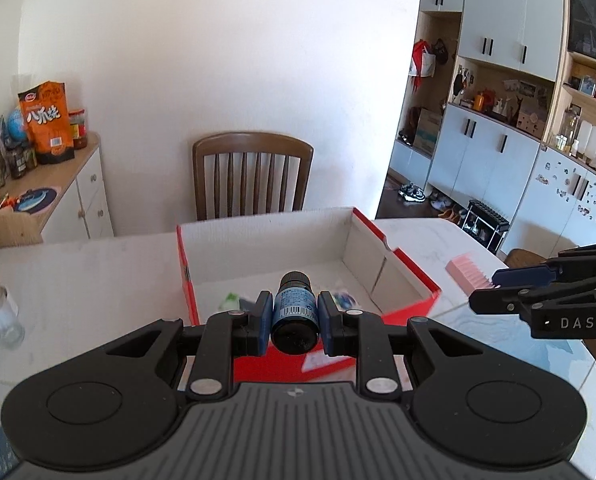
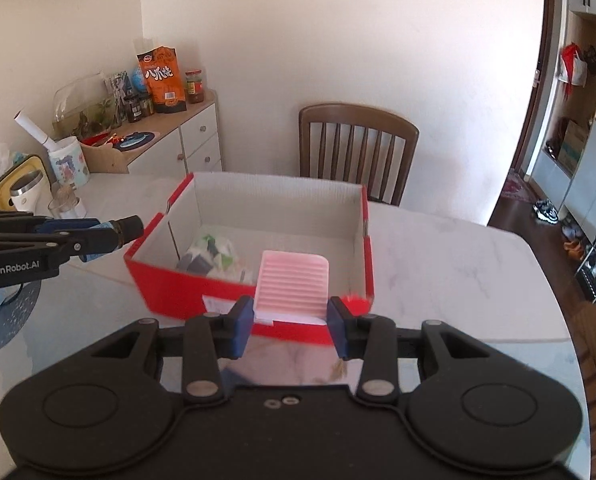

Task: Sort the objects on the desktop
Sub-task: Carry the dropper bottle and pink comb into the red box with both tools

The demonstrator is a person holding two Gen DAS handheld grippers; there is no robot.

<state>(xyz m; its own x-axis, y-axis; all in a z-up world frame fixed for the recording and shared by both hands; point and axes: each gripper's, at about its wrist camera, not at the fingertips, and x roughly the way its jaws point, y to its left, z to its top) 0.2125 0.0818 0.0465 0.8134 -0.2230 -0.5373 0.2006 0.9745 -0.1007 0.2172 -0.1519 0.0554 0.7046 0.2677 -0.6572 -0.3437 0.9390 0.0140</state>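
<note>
Bottle (image 1: 294,312) clamped in the left tongs (image 1: 294,322) points cap-first at the red box (image 2: 257,312) just beyond, as the right tongs (image 2: 290,326) clamp a pink ridged pad (image 2: 291,282).

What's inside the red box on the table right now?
In the red box lies a crumpled white-and-green packet. The pink ribbed tray held in front hides part of the floor, so more may lie there.
</note>
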